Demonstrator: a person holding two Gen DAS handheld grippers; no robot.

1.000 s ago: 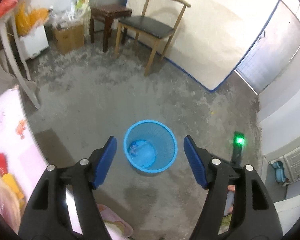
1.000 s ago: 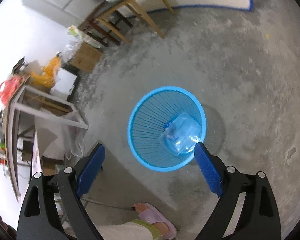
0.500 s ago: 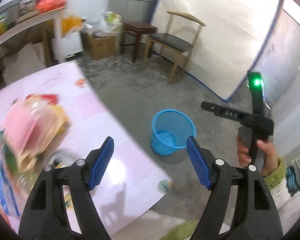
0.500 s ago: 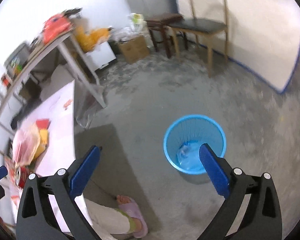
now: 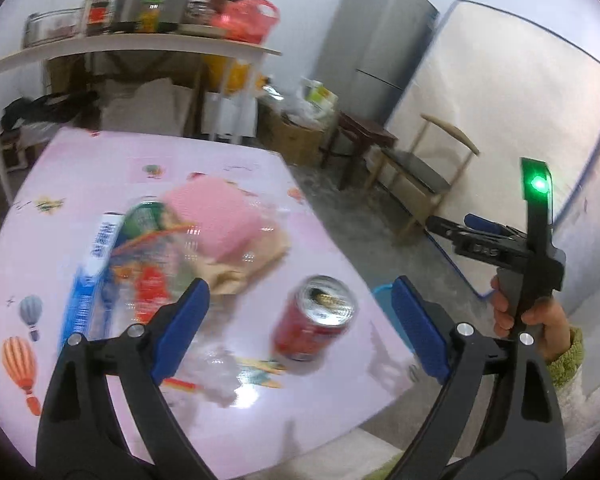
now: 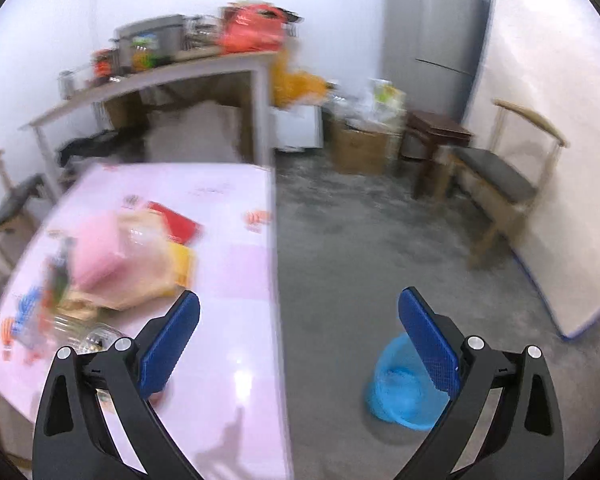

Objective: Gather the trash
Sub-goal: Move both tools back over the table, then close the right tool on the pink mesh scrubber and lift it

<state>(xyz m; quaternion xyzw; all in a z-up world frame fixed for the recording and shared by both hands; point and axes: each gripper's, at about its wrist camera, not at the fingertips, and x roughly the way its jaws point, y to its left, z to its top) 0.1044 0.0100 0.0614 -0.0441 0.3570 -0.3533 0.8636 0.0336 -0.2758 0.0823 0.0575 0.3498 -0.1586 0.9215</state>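
One red can (image 5: 315,319) near table edge (image 5: 342,248)

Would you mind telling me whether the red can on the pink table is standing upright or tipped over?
Upright: the red can stands on its base on the pink table, its silver top facing up. The view is blurred.

A tall grey refrigerator (image 5: 374,40) stands in the far corner, with a white mattress (image 5: 512,128) leaning on the wall beside it. In front of the mattress sits a wooden chair (image 6: 504,184) with a dark seat, next to a small dark stool (image 6: 438,132) and a cardboard box (image 6: 358,148). A white shelf table (image 5: 140,46) at the back carries a red basket (image 5: 248,18) and jars, blurred
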